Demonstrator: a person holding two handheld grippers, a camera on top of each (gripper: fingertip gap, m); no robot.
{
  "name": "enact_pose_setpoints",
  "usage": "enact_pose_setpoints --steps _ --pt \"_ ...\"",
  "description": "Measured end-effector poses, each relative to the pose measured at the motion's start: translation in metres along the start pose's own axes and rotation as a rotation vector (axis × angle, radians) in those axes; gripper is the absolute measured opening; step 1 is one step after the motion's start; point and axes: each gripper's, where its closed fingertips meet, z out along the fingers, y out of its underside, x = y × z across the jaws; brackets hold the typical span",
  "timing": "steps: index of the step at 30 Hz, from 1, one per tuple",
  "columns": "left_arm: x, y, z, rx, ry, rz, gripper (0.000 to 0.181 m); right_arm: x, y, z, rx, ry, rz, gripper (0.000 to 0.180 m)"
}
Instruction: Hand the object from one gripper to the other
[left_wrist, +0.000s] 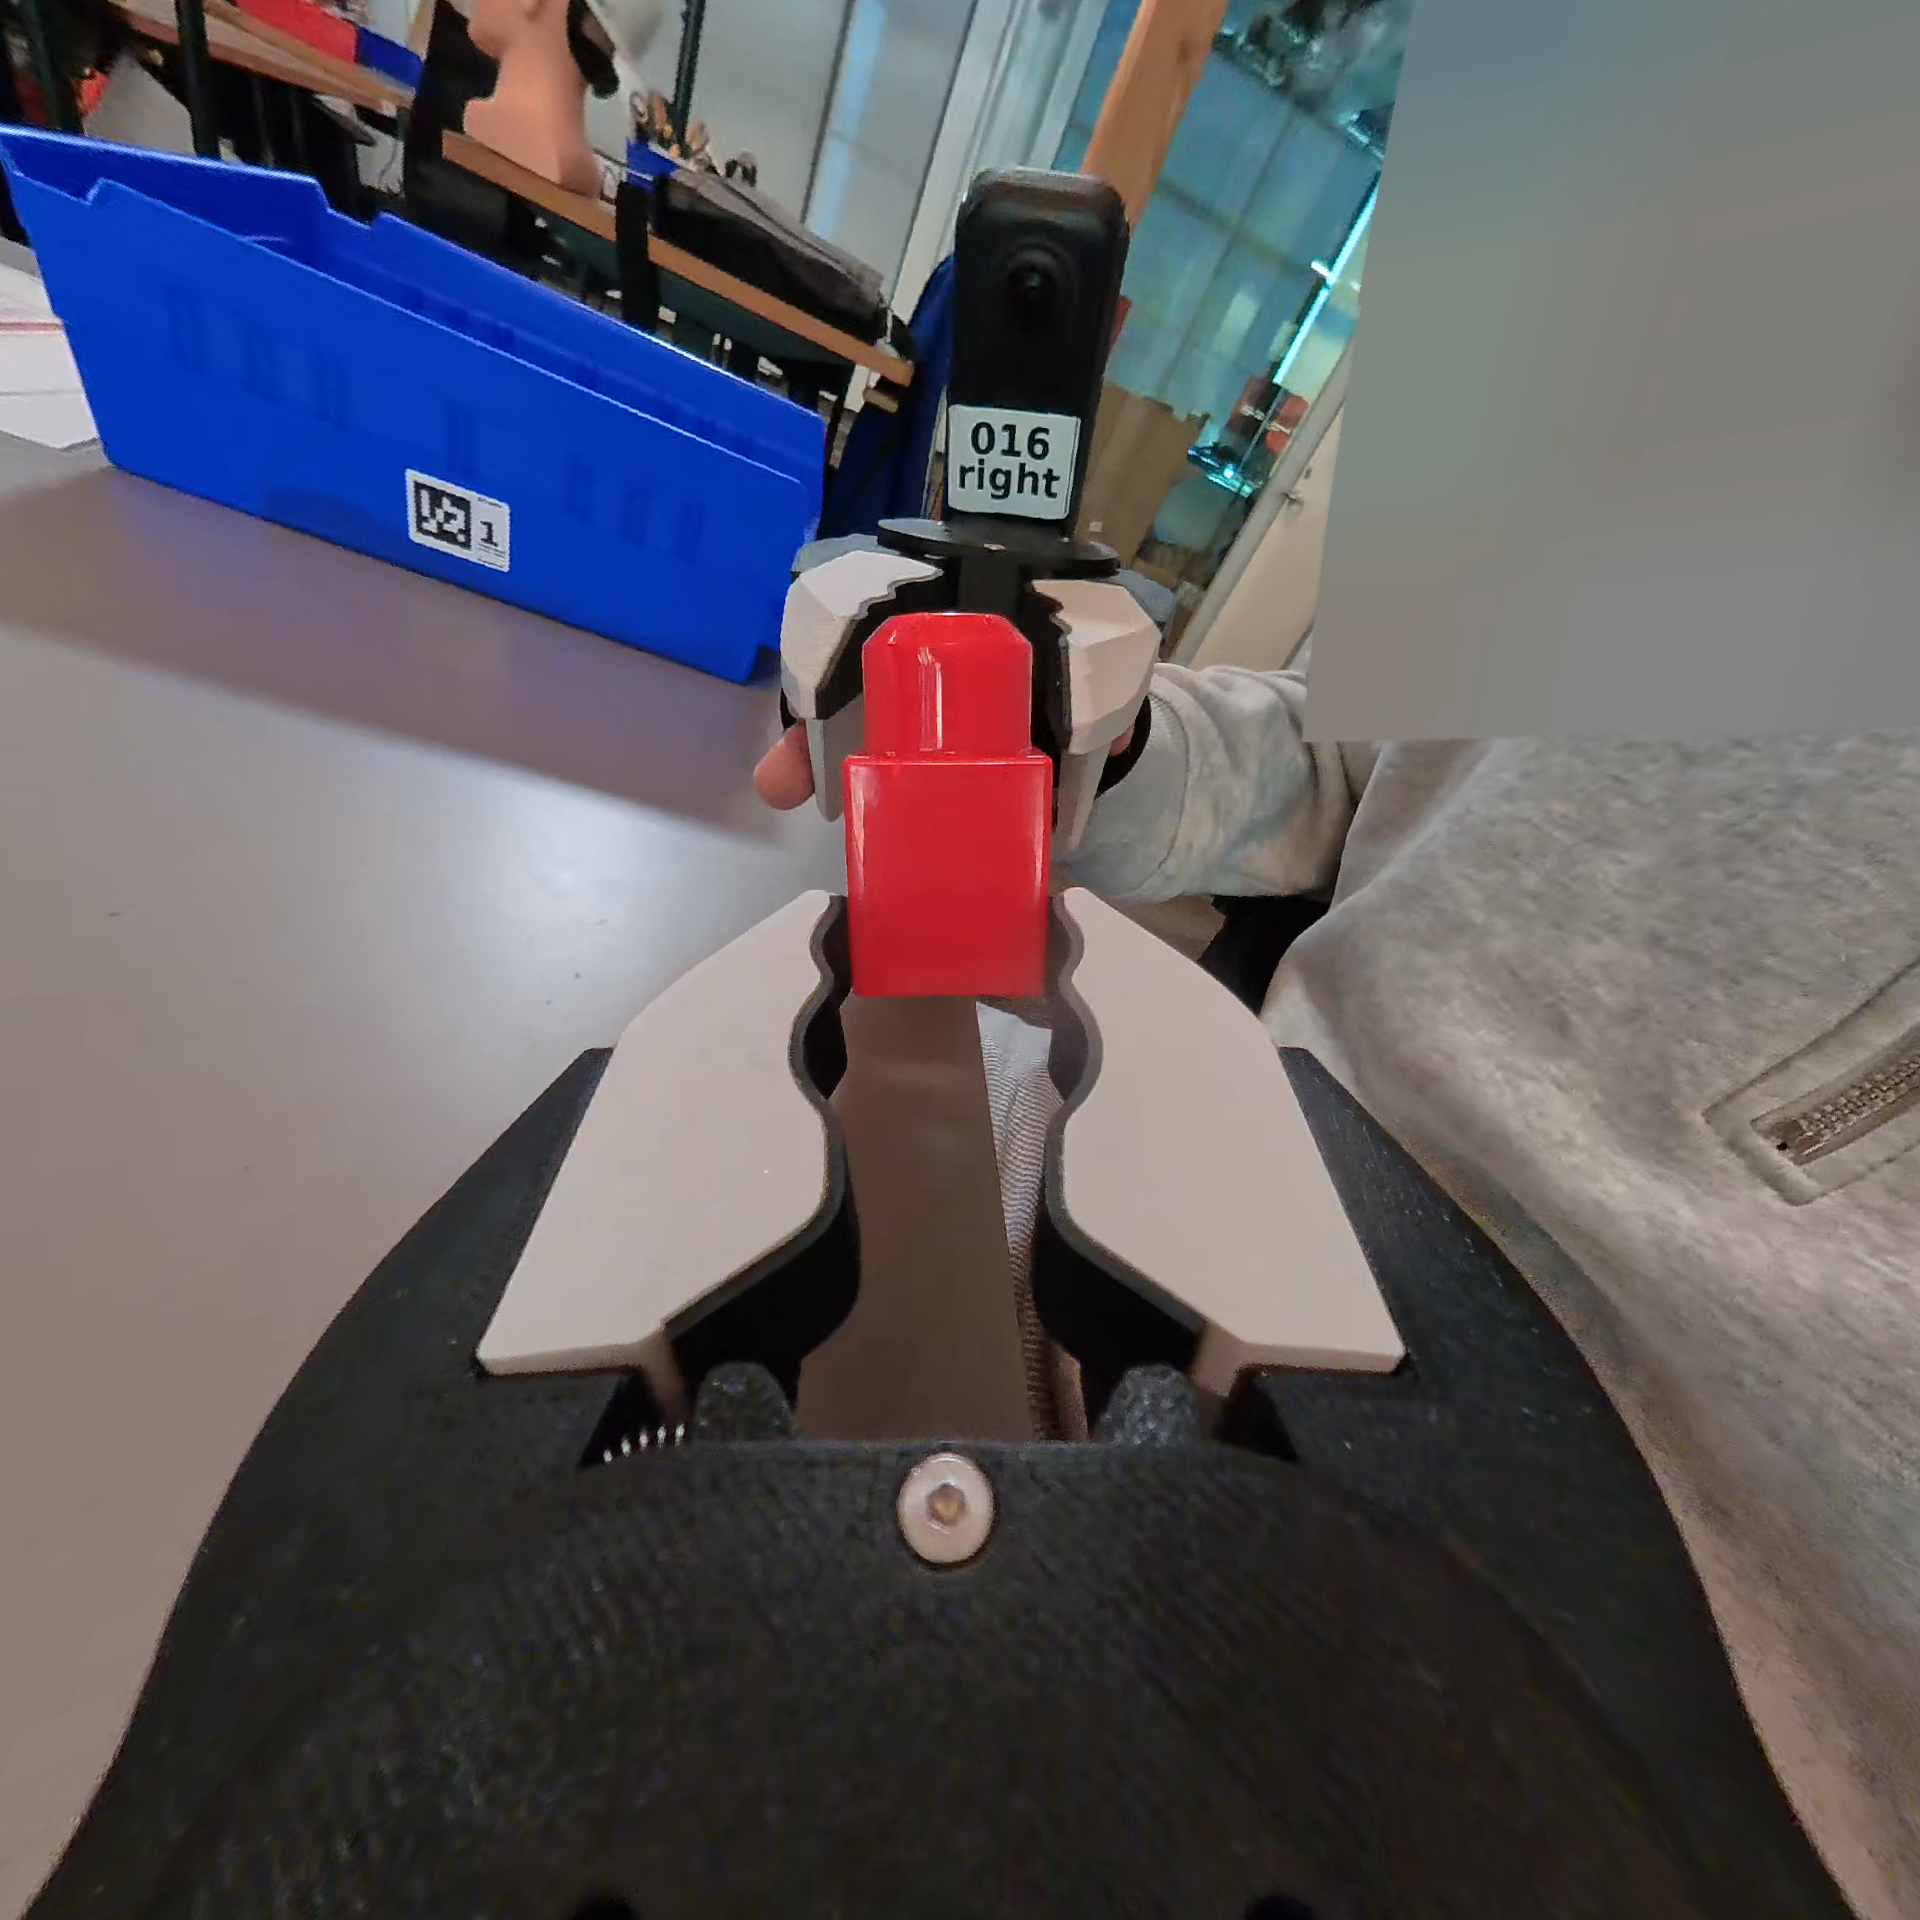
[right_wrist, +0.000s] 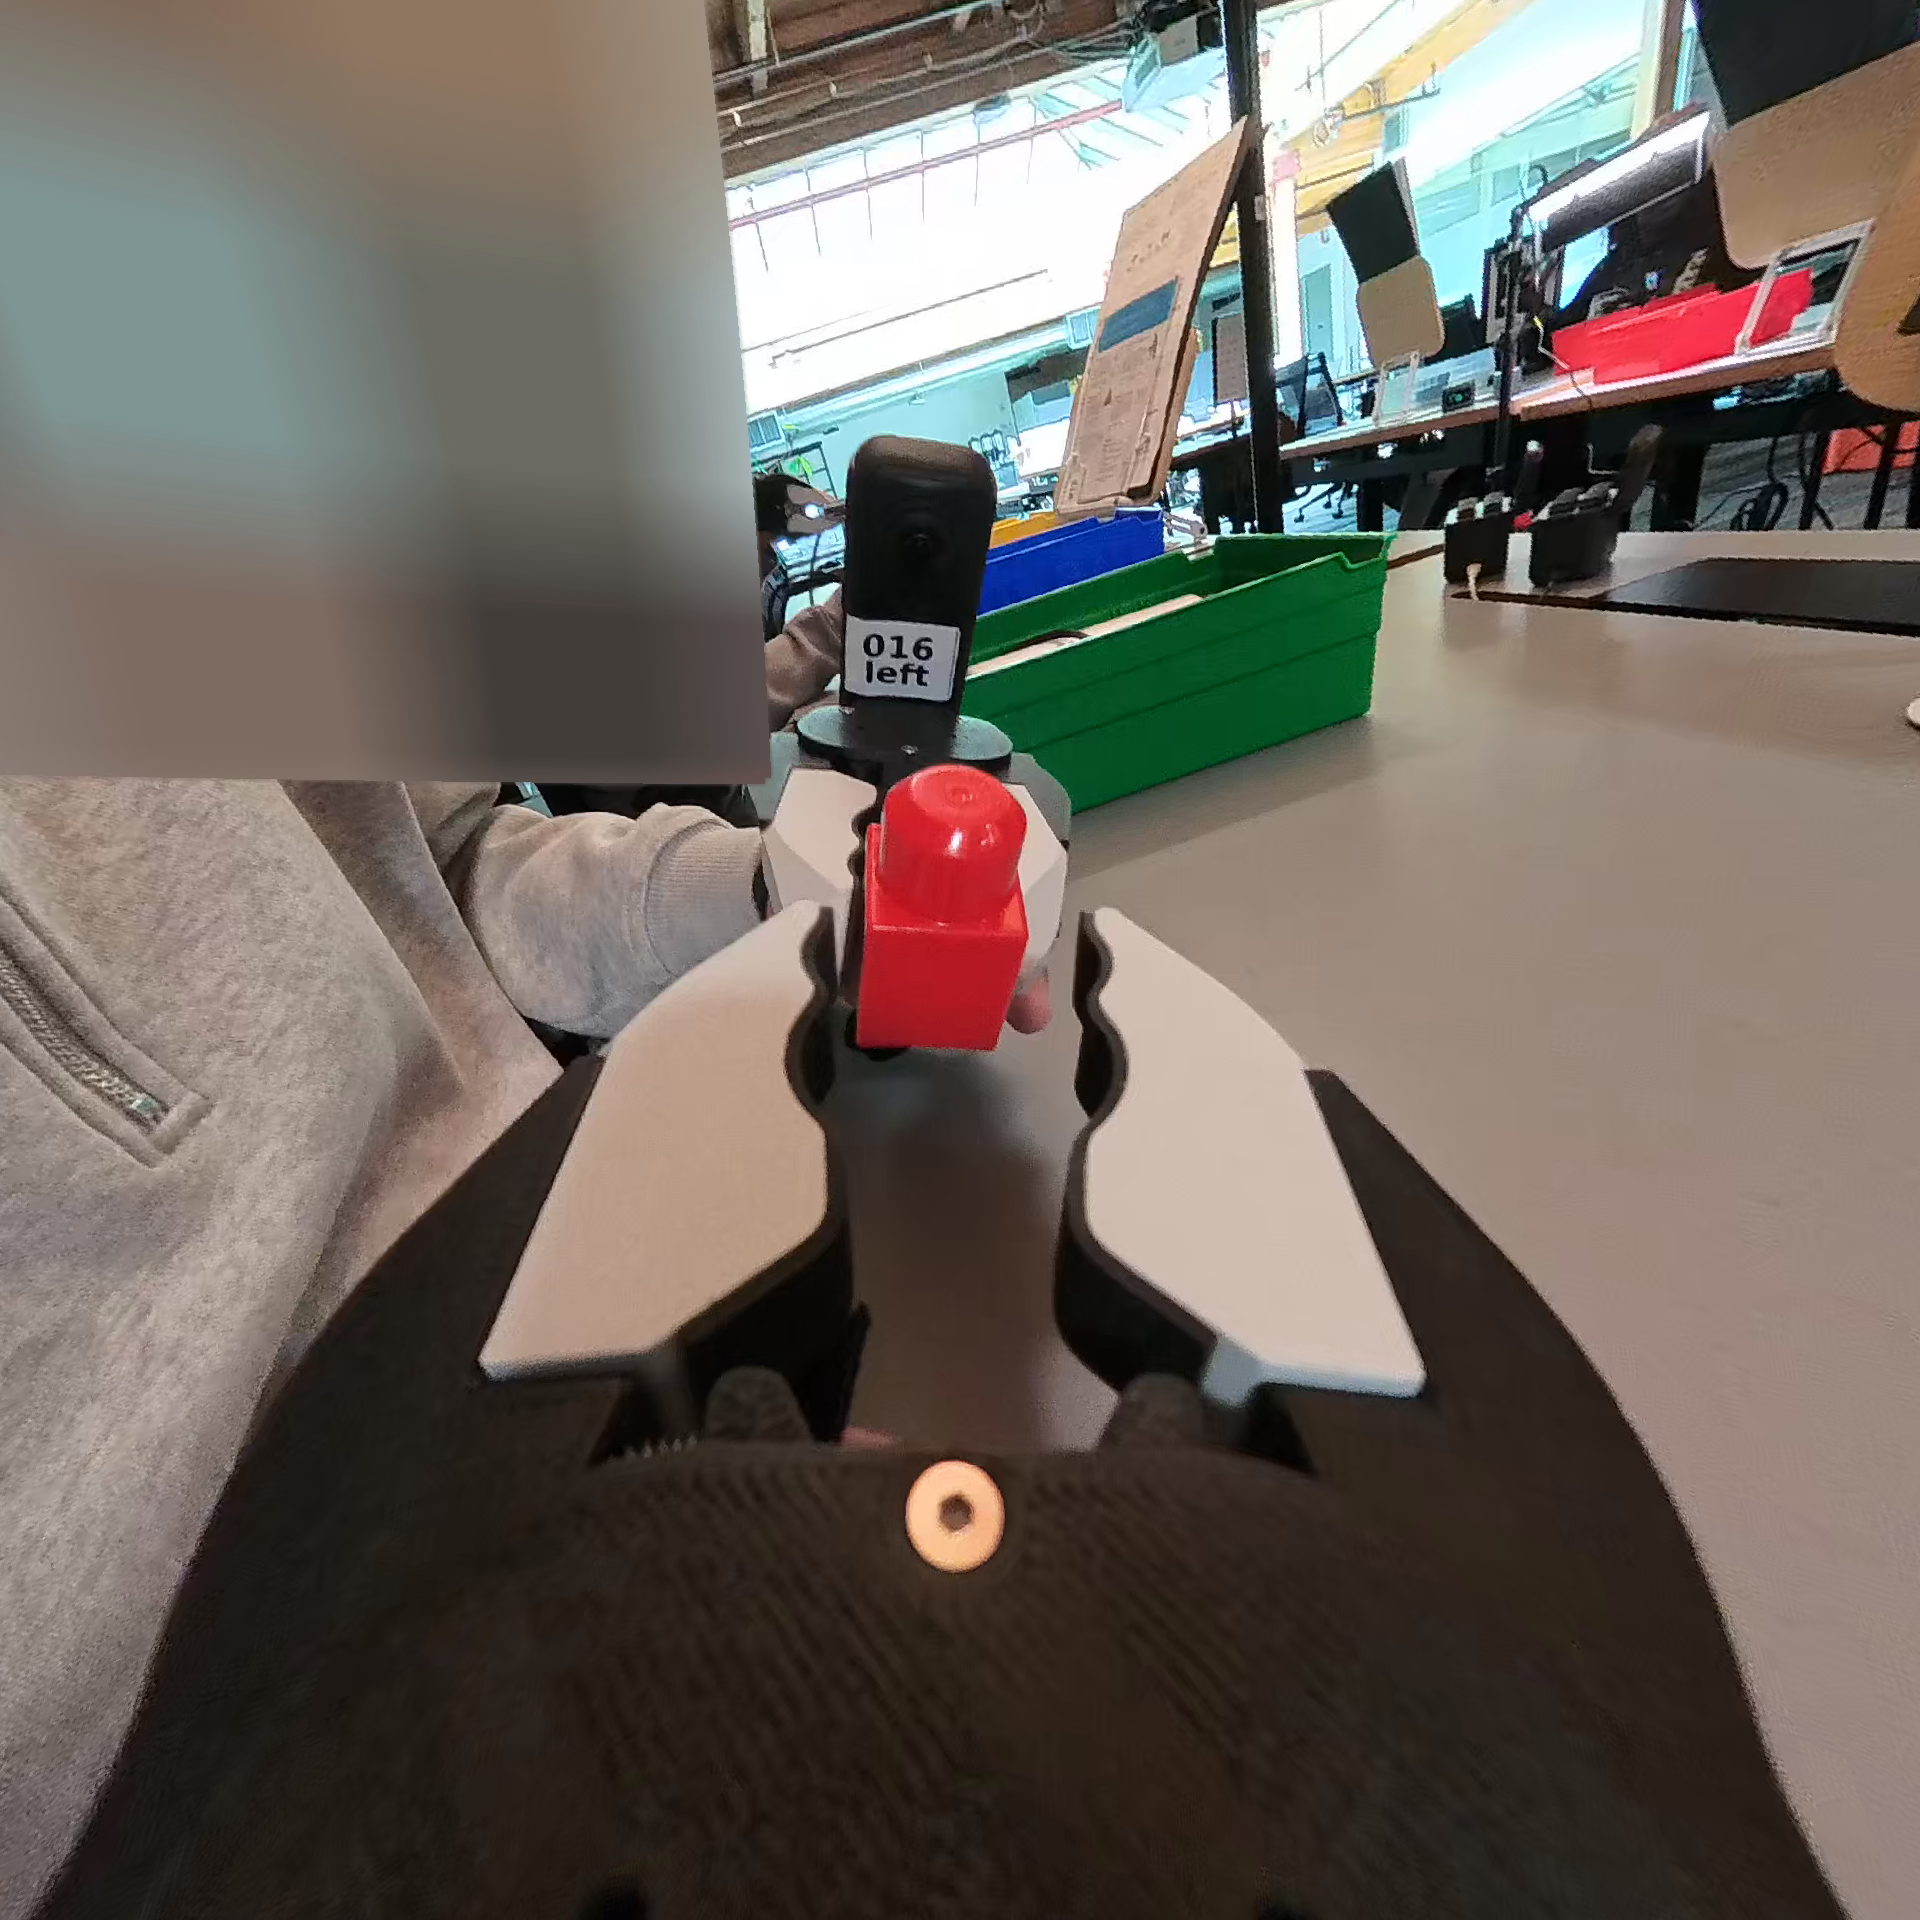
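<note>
A red block with a round stud on top stands upright above the grey table, between two grippers that face each other. My left gripper is shut on the block's square body at its fingertips. My right gripper is open around the same block. Its left finger is against the block and a gap shows on the right side. In the left wrist view the right gripper shows behind the stud. In the right wrist view the left gripper closes tightly on the block.
A blue bin stands on the table at the far left in the left wrist view. A green bin, a blue bin behind it and a black mat lie beyond the grippers. A person in a grey sweater is close by. My two grippers' fingertips are within a few centimetres of each other.
</note>
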Motion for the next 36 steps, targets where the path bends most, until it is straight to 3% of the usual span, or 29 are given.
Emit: enact_pose_setpoints --steps 9,22,25,28,36 --pt "0.009 0.001 0.011 0.004 0.033 -0.003 0.036 -0.008 -0.014 0.003 0.101 -0.038 0.083 0.033" --pt "0.009 0.009 0.021 -0.033 0.004 -0.001 0.037 -0.012 -0.008 0.007 0.054 -0.023 0.027 0.029" --pt "0.002 0.011 0.021 -0.04 -0.038 0.001 0.058 -0.009 -0.007 0.004 0.033 0.006 -0.029 0.029" --pt "-0.001 0.009 0.02 -0.028 -0.072 0.023 0.067 -0.005 -0.001 0.002 -0.02 0.041 -0.103 0.029" --pt "-0.01 0.006 0.016 -0.038 -0.181 0.159 0.052 0.0 0.011 0.006 -0.1 0.104 -0.2 0.029"
